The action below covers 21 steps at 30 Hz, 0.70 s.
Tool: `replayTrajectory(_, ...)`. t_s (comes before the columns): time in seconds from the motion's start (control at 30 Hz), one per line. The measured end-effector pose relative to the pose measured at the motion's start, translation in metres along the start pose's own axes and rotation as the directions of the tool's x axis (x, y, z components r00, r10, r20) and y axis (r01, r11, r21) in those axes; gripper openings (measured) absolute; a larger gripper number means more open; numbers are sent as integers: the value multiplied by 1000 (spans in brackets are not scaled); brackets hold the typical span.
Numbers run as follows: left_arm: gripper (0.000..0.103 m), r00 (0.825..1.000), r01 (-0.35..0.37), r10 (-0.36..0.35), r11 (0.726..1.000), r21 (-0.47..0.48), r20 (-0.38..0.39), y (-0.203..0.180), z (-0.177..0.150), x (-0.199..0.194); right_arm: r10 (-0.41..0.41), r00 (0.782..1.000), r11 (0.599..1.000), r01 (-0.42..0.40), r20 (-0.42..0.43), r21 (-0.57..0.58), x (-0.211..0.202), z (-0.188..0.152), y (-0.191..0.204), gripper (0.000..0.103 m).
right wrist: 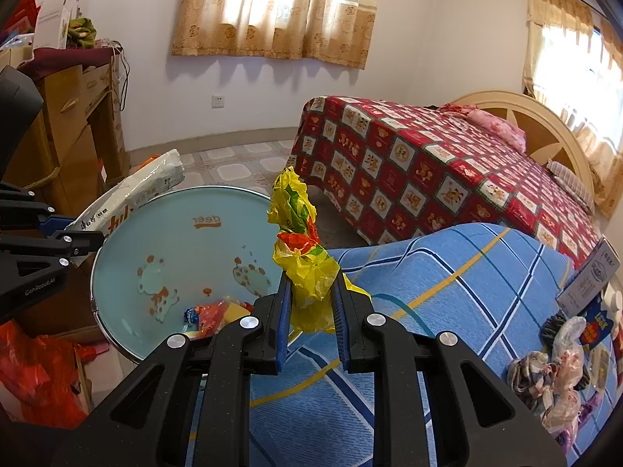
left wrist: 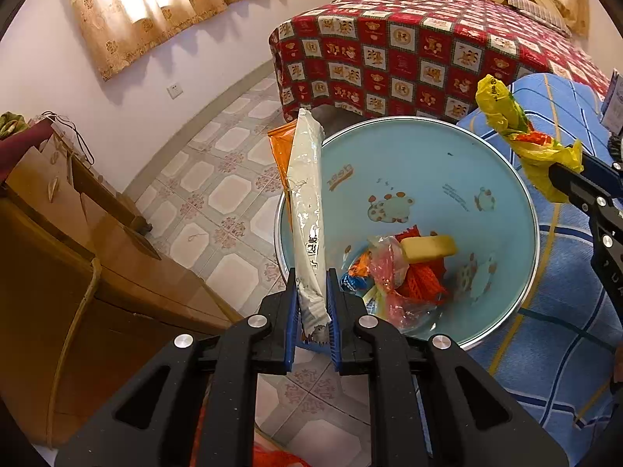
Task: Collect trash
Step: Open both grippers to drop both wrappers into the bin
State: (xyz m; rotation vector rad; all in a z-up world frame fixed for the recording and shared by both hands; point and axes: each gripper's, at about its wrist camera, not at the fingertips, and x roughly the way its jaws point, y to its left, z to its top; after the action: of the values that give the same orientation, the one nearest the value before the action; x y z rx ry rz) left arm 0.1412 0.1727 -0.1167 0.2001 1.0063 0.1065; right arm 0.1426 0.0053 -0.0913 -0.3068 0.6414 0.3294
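Left gripper [left wrist: 313, 307]: clamped on 1 long white wrapper [left wrist: 307, 214], which stands upright over the near rim of the pale blue bin [left wrist: 518, 179]. Right gripper [right wrist: 311, 307]: clamped on 1 crumpled yellow wrapper [right wrist: 300, 241], held beside the bin's rim above the blue checked bedding [right wrist: 467, 272]. Bin contents: mixed wrappers [left wrist: 405, 272] at the bottom.
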Motion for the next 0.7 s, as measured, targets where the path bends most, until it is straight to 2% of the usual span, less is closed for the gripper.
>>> replayTrajectory(0.57, 14, 1000, 22, -22, 1000, 3, 5, -4, 1, -4, 28, 1000, 999, -27, 4, -23, 1, 3, 11, 21)
replayTrajectory(0.67, 18, 999, 38, -38, 999, 8, 17, -7, 1, -6, 41, 999, 999, -41, 0, -27, 2, 4, 13, 22)
replayTrajectory(0.7, 22, 999, 46, -46, 999, 12, 26, -9, 1, -8, 45, 999, 999, -45, 1, -25, 3, 4, 13, 27)
